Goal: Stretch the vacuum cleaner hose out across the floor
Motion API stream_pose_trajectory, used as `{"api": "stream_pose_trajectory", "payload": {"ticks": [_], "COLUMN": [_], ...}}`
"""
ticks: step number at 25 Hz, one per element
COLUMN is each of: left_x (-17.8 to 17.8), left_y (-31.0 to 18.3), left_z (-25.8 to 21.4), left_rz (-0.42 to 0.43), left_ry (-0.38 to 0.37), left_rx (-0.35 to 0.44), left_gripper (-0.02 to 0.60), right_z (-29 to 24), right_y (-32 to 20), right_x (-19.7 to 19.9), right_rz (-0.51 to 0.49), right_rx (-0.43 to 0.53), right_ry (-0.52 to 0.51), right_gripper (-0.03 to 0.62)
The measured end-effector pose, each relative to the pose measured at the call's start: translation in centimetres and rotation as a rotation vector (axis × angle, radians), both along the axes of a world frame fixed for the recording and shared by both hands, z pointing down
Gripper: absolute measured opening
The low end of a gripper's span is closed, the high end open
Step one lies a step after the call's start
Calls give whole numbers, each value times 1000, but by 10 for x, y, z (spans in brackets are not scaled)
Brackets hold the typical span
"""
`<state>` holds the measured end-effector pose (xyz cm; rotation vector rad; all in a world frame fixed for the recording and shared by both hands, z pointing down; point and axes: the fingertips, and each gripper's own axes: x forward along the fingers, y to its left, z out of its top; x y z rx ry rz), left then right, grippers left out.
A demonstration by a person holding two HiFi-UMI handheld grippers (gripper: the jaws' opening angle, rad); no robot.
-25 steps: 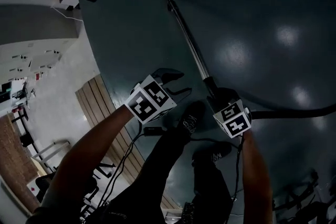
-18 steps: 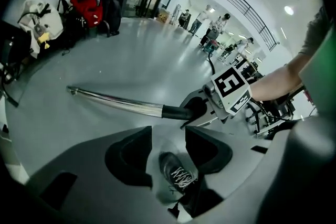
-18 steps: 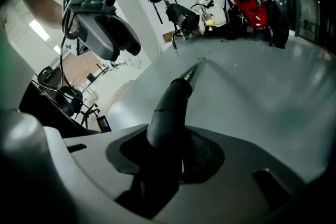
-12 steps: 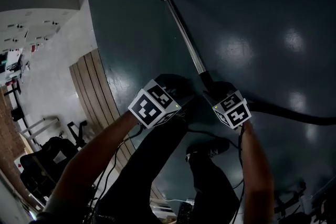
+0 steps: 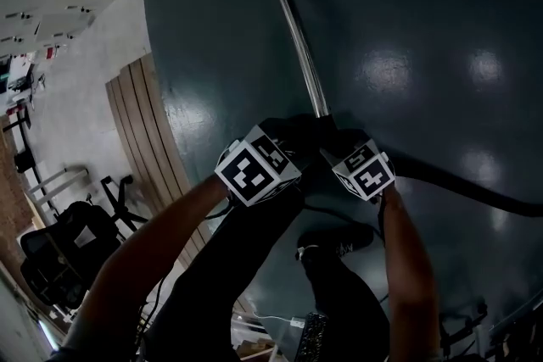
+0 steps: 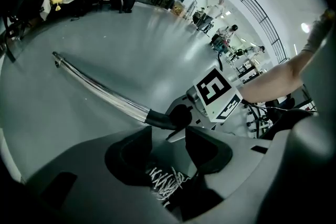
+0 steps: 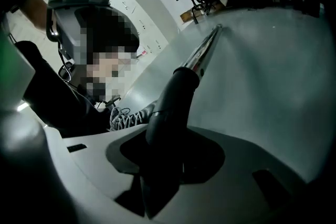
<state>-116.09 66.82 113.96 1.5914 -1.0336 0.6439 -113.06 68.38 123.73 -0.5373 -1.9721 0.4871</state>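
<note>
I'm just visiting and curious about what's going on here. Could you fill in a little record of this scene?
Right claw: shut on the black handle
Left claw: open, gripping nothing, close to the handle
Metal tube: extends from the handle over the dark floor
Hose: trails off right in the head view

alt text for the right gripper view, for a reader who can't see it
The right gripper is shut on the black curved plastic handle of a vacuum cleaner wand. The wand's shiny metal tube runs away from the camera over a glossy grey floor. A shoe with white laces shows at the left, beside the handle.
</note>
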Motion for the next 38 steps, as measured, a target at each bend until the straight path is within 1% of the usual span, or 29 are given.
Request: {"api": "stream_pose_trajectory", "payload": {"ticks": [4, 6, 9, 13, 16, 19, 22, 25, 29, 31, 33, 35, 38], "left_x": [0, 0, -1, -6, -3, -3, 4, 13, 26, 35, 47, 60, 77], "left_y": [6, 6, 4, 3, 3, 2, -3, -10, -24, -37, -52, -61, -77], "left_z": [14, 20, 27, 34, 36, 35, 23, -1, -54, -87, -127, -171, -240], "left_rz": [-25, -24, -31, -46, -47, -50, -39, -27, -15, -11, -20, -37, -41], "left_ry": [5, -3, -21, -28, -35, -54, -48, -43, -96, -121, -134, -134, -130], "left_rx": [-15, -26, -40, -61, -63, -57, -49, -23, 51, 97, 143, 185, 267], "left_gripper": [207, 207, 207, 207, 207, 207, 207, 206, 113, 75, 37, 8, 8], "right_z": [28, 32, 33, 39, 45, 45, 30, -12, -97, -149, -202, -252, -328], "right_y": [13, 14, 12, 10, 5, -12, -31, -48, -62, -79, -98, -106, -115], "right_x": [5, 3, 1, -5, -2, -6, -3, 2, 28, 45, 61, 76, 90], "right_rz": [-24, -20, 11, 37, 101, 220, 304, 338, 278, 293, 343, 384, 422], "right_rx": [28, -3, -74, -76, -59, -45, -54, -56, -85, -76, -48, -19, 30], "right_ry": [39, 38, 38, 48, 56, 40, 24, -31, -126, -178, -217, -247, -299], "right_gripper": [150, 150, 158, 168, 178, 178, 183, 181, 181, 174, 114, 71, 36]}}
